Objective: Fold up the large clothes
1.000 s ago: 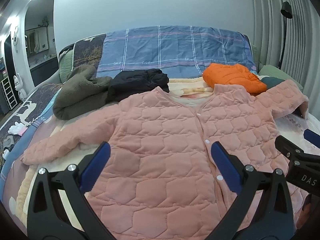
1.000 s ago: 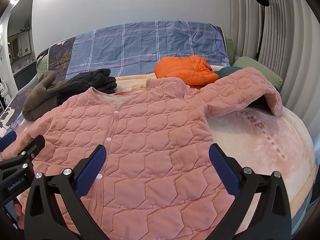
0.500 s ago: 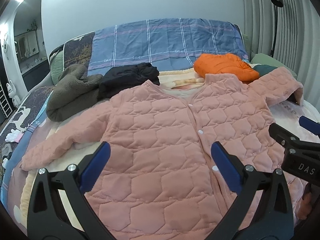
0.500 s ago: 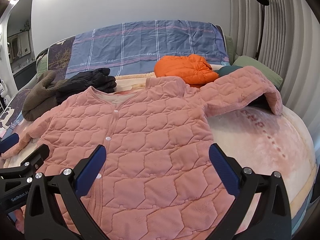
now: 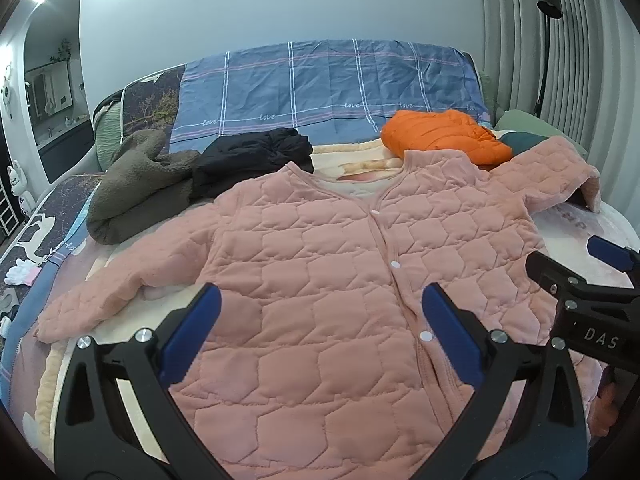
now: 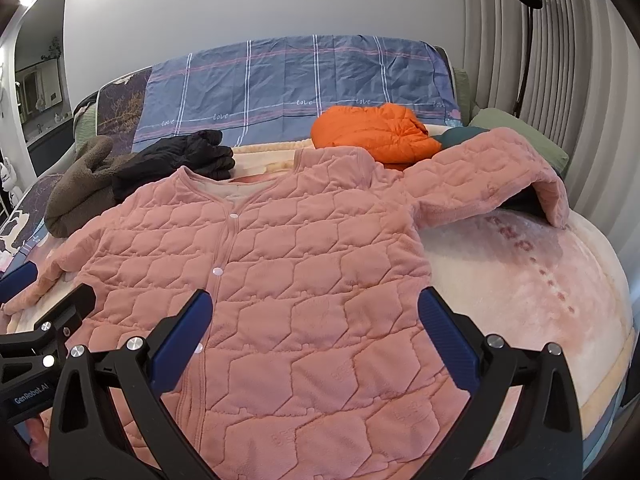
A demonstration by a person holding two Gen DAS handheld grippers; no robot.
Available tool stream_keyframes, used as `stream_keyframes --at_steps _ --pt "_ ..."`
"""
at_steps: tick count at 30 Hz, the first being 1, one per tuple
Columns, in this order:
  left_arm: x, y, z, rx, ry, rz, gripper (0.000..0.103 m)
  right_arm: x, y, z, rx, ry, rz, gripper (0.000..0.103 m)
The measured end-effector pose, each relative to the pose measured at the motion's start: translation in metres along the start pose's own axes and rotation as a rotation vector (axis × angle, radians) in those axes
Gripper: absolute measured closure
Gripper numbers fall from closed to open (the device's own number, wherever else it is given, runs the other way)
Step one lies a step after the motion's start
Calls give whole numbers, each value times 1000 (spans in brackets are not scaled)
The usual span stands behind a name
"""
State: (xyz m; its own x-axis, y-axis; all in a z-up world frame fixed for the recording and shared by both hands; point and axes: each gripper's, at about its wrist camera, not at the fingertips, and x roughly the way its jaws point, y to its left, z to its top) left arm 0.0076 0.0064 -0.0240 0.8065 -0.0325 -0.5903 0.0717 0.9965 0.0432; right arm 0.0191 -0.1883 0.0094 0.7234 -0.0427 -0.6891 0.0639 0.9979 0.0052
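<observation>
A pink quilted jacket (image 5: 320,264) (image 6: 280,264) lies front-up and buttoned on the bed, both sleeves spread out. Its left sleeve (image 5: 104,300) stretches flat toward the bed's left side. Its right sleeve (image 6: 492,184) drapes over a dark hump at the right. My left gripper (image 5: 320,316) hovers open above the jacket's lower left front, with nothing between its blue pads. Over the lower right front, my right gripper (image 6: 312,316) is also open and holds nothing. Each gripper shows at the edge of the other's view.
Beyond the jacket's collar lie an orange puffer jacket (image 5: 440,136), a black garment (image 5: 252,156) and an olive fleece (image 5: 136,184). A blue plaid cover (image 5: 328,84) stands against the headboard. A pale pink blanket (image 6: 528,280) covers the bed's right side. A floor lamp (image 6: 524,32) stands by the curtains.
Both grippers have drawn back and risen slightly, so the jacket sits lower and farther in each view. Both stay open; the jacket has not moved.
</observation>
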Motion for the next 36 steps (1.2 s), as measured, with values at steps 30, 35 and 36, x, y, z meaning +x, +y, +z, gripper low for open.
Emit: stream_keyframes --at_steps 30,35,36 --pt "38 211 -56 -609 175 -25 34 36 -13 -16 -10 139 -30 1" --pt "50 328 -110 -994 188 77 21 36 -13 -17 -13 139 -34 1" --pt "51 342 -118 -1048 181 88 18 37 -11 -17 -20 141 -36 1"
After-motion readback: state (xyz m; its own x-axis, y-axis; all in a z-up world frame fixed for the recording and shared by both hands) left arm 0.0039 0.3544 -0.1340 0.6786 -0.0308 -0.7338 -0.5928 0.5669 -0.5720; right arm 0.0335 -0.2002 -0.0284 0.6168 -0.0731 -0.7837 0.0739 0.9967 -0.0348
